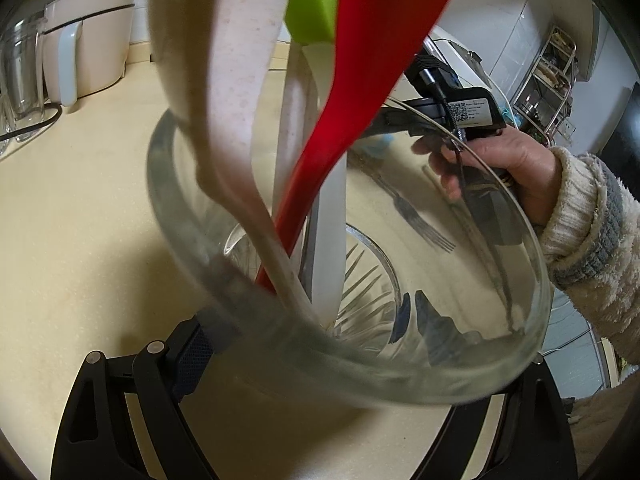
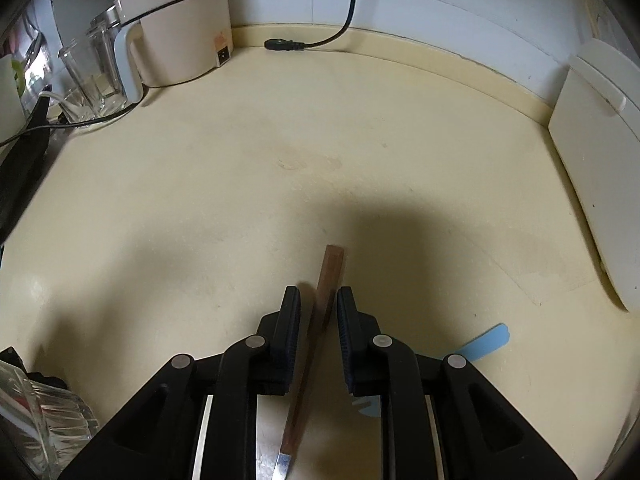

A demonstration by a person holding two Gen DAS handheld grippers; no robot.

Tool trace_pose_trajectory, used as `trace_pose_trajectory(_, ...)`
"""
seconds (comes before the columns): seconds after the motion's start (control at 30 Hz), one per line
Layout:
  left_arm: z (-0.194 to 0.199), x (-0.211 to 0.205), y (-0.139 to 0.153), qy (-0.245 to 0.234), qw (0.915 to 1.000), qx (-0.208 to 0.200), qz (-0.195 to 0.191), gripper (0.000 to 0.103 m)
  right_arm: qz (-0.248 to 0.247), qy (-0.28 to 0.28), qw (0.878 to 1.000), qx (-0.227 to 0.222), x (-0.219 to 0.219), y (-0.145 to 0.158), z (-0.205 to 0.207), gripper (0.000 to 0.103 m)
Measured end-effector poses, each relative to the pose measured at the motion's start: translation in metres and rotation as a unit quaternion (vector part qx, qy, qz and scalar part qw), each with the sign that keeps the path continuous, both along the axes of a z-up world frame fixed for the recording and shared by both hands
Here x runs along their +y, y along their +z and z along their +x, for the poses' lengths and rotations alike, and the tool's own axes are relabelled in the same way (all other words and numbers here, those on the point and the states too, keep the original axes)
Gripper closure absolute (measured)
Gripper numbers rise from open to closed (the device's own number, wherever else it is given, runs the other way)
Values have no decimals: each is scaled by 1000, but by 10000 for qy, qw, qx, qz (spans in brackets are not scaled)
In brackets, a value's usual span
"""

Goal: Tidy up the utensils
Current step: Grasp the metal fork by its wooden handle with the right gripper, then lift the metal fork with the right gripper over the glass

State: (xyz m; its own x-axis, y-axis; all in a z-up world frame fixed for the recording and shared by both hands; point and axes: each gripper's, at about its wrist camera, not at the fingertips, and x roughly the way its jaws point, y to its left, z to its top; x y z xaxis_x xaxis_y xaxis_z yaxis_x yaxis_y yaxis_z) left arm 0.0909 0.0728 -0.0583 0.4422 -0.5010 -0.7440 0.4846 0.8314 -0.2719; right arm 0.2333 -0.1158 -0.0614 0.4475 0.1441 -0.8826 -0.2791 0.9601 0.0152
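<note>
On the cream countertop (image 2: 320, 140), a wooden-handled knife (image 2: 320, 320) lies between the jaws of the right gripper (image 2: 319, 312), its long axis running along the fingers, handle end pointing away and steel blade toward the camera. The jaws stand slightly apart, their pads not visibly pressing the handle. The left gripper (image 1: 312, 344) is clamped around a glass jar (image 1: 520, 240) holding a red spatula (image 1: 360, 80) and other utensils, off to the left.
</note>
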Motion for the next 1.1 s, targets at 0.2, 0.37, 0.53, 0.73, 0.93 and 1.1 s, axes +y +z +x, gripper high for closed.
trace_pose_trajectory(0.2, 0, 1, 1, 1, 10000, -4, 10, 13, -64, -12, 10000, 53, 0, -1, 3, 85)
trace_pose_trajectory(0.37, -1, -1, 0, 2, 10000, -14, 42, 13, 30, 223, 9997, 17, 4, 0, -11, 92)
trace_pose_trajectory(0.53, -1, -5, 1, 0, 10000, -26, 83, 13, 290, 377, 9988, 123, 5, 2, -35, 94)
trace_pose_trajectory(0.73, -2, -8, 1, -2, 9999, -30, 97, 13, 650, 359, 9970, 223, 1, 1, -50, 94)
trace_pose_trajectory(0.93, -2, -11, 0, -5, 9999, -38, 125, 13, 1154, 182, 9929, 208, -13, 6, -65, 94)
trace_pose_trajectory(1.1, -3, -11, 0, -5, 9999, -38, 123, 13, 1742, 83, 9844, 232, -25, 11, -76, 94)
